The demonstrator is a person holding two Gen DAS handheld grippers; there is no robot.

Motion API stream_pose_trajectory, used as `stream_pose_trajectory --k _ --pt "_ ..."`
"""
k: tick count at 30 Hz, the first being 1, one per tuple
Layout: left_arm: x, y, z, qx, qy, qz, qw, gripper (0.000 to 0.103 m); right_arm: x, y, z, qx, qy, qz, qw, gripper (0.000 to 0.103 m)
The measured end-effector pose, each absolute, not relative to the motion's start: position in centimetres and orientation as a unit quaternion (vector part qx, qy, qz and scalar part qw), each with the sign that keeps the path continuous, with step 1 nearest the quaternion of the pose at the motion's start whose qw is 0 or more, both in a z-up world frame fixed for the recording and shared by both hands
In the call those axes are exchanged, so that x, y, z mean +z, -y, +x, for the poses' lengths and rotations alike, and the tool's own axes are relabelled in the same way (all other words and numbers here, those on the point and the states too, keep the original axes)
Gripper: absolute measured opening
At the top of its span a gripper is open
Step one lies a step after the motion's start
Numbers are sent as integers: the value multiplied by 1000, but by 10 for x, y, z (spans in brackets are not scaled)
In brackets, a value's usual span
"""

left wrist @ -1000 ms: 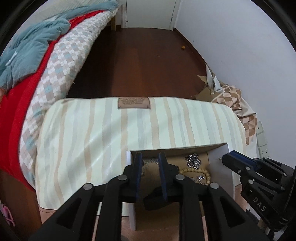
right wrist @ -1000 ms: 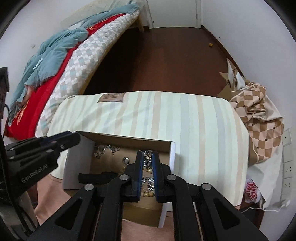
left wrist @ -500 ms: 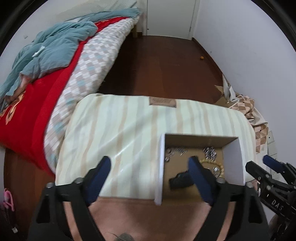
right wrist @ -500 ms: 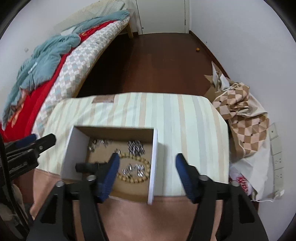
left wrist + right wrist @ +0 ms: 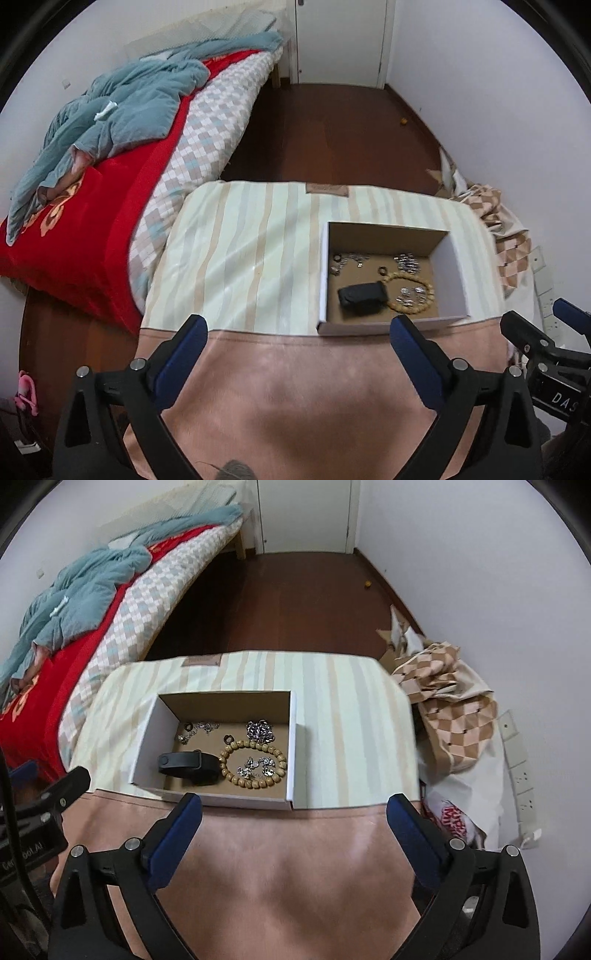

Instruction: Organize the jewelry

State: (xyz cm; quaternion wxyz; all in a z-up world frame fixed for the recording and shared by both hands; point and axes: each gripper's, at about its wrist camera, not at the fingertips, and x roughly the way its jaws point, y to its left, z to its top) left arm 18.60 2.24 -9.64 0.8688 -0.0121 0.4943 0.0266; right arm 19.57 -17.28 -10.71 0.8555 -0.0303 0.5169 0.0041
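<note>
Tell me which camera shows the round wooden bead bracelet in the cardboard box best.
The right wrist view: the round wooden bead bracelet shows as a full ring with small silver pieces inside it. The left wrist view shows the same bracelet smaller, with its near-left part hidden behind the black band.

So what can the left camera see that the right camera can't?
Only the left wrist view shows the pink thing on the floor by the bed, and the right tongs poking in from the side.

Only the right wrist view shows the red-printed plastic bag and the left tongs.

Both show the open cardboard box on the striped cushion, with the wooden bead bracelet, the black band and silver pieces inside. Both tongs are wide open and empty.
</note>
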Motion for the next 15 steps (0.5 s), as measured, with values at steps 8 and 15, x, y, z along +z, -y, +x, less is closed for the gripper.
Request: stream_pose_trajectory --k 8,15 --pt "-33 -17 123 24 -445 -13 895 101 -33 172 131 -1 -470 -31 882 101" --pt "19 -22 71 25 -411 -18 911 101 27 166 76 6 -429 -34 902 102"
